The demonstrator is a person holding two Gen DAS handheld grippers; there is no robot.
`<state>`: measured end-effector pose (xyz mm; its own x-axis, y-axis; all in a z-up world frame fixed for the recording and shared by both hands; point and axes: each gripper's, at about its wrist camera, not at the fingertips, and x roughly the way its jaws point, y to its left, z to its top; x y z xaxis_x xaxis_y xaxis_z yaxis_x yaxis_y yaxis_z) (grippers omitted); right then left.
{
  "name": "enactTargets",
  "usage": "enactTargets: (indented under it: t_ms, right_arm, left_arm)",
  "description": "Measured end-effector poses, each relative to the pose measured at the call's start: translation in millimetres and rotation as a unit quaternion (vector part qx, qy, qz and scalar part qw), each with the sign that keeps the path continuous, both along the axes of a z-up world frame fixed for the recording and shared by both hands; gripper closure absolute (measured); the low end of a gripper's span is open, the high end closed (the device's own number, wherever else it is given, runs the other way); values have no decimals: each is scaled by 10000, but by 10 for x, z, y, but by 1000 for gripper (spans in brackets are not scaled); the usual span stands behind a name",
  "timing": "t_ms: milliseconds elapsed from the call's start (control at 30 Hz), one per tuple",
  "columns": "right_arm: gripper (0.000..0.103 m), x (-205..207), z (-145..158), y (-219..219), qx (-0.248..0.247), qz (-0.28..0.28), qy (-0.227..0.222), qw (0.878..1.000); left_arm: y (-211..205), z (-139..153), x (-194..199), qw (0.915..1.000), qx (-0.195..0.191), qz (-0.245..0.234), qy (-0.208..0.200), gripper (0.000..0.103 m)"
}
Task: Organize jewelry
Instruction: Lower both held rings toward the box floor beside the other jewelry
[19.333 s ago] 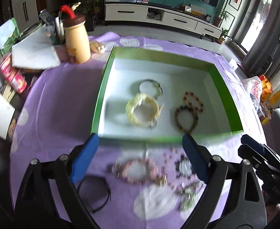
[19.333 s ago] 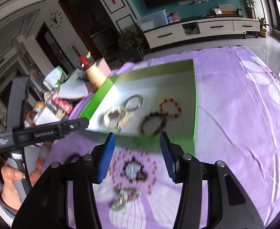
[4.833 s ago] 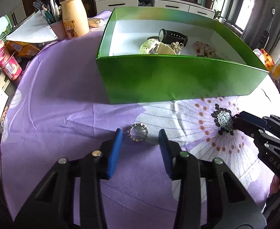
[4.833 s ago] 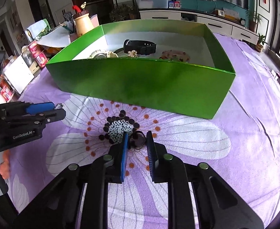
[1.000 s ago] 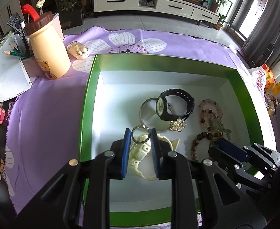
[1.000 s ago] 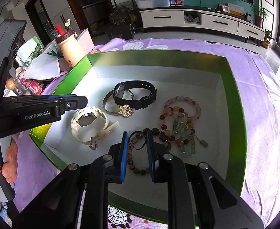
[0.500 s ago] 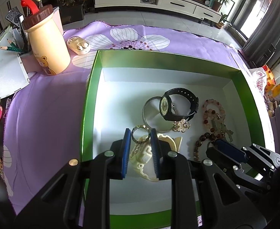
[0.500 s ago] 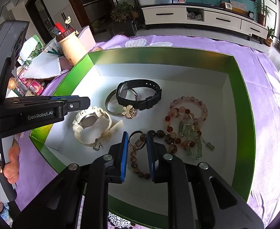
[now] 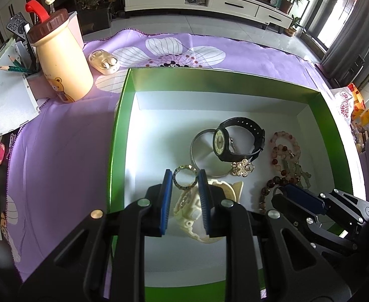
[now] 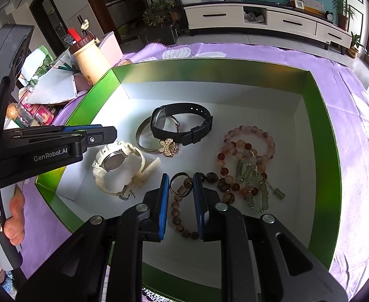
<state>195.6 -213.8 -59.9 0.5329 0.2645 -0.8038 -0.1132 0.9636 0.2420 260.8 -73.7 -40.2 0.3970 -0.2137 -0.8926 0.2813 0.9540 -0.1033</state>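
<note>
Rings sit pinched in both claws over the green box [image 9: 119, 125]: sparkly ring [image 9: 184, 177] in left claw [image 9: 184, 183], dark ring [image 10: 181, 183] in right claw [image 10: 181, 185].

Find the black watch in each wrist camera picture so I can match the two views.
Left wrist view: black watch right of centre, inside the green box, standing on the silver bangle.
Right wrist view: black watch at centre, above the gripper tips.
Shared landmark: gold flower charm just below it.
</note>
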Motion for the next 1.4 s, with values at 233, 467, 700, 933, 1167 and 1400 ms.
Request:
enactTargets:
  t_ms: [233,467,700,933,1167,1400]
  right_arm:
    - [84,17,-20,4,28,-27,48,10000]
    - [84,28,-18,12,20,-17,68,10000]
    - [84,34,-13,5,13,-16,70,10000]
    - [84,82,-12,9,3,-16,149,9999]
    - [84,91,-53,-3,42,-43,215,9998]
    - [84,98,-66,2,45,-54,242,9997]
  left_arm:
    - [0,-4,6,10000,62,2,-13,82]
    - [-2,-3,2,10000,90,-3,-17,82]
    - [-21,-8,15,9999,134,-35,5,82]
    - [-38,-11,58,9998,176,-49,61,82]
    - [-66,-7,56,9997,206,-80,45,82]
    - [-94,-21,46,9996,242,-112,52,82]
